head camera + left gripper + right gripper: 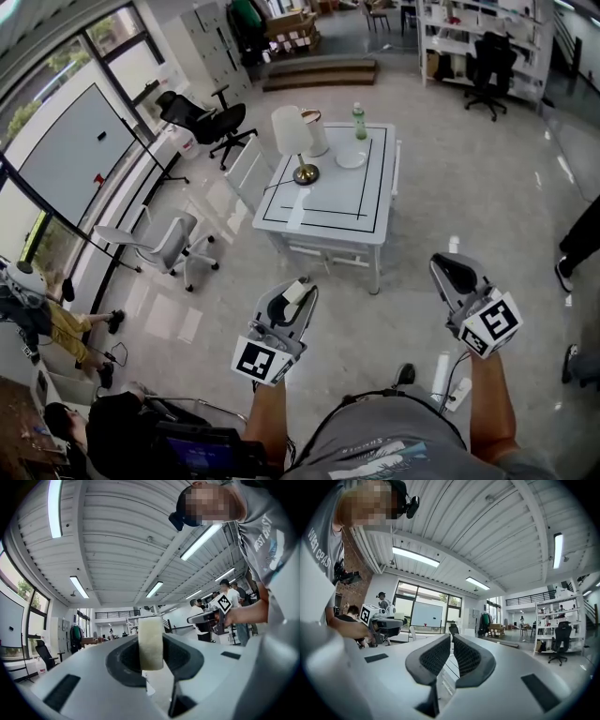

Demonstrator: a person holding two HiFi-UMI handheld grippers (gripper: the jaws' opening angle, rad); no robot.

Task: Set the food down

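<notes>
Carry step, by my reading: your left gripper [151, 654] pinched the pale cream, puck-shaped piece of food [151, 641], well apart from the white square table [347, 202], your right gripper [452, 656] pressed together and empty, so you next needed to approach and lower.

left gripper [151, 662]: jaws clamped on food, tilted slightly up
food [150, 637]: pale thick round slice, standing on edge, a pad on each flat side
right gripper [196, 619]: at right, level, in hand [240, 615]
shirt [262, 541]: grey, top right
ceiling [117, 536]: white, ribbed, strip lights
chair [44, 653]: far left, by window
</notes>
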